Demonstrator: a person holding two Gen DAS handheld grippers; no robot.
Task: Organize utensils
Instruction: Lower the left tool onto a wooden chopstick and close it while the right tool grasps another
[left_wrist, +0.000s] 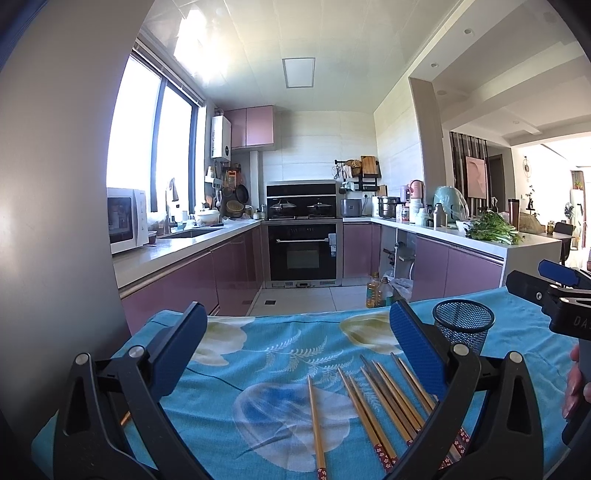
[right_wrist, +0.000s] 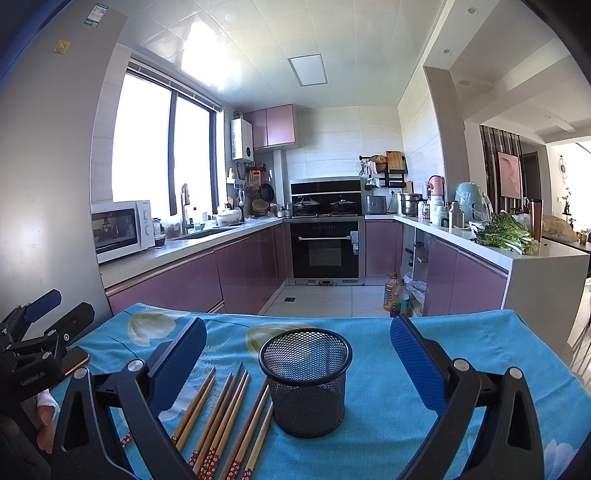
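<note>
Several wooden chopsticks (left_wrist: 384, 402) with red patterned ends lie side by side on a blue flowered tablecloth (left_wrist: 266, 369). A black mesh cup (left_wrist: 463, 325) stands upright and empty to their right. My left gripper (left_wrist: 295, 354) is open and empty above the cloth, with the chopsticks between and under its right finger. In the right wrist view my right gripper (right_wrist: 299, 365) is open and empty, with the mesh cup (right_wrist: 306, 384) between its fingers and the chopsticks (right_wrist: 225, 417) to the cup's left. The right gripper also shows at the right edge of the left wrist view (left_wrist: 554, 291).
The table's far edge (right_wrist: 280, 317) drops to a tiled kitchen floor. Oil bottles (right_wrist: 395, 295) stand on the floor beyond it. Purple cabinets, an oven (right_wrist: 325, 247) and counters lie further back. A grey fridge wall (left_wrist: 55, 221) is close on the left.
</note>
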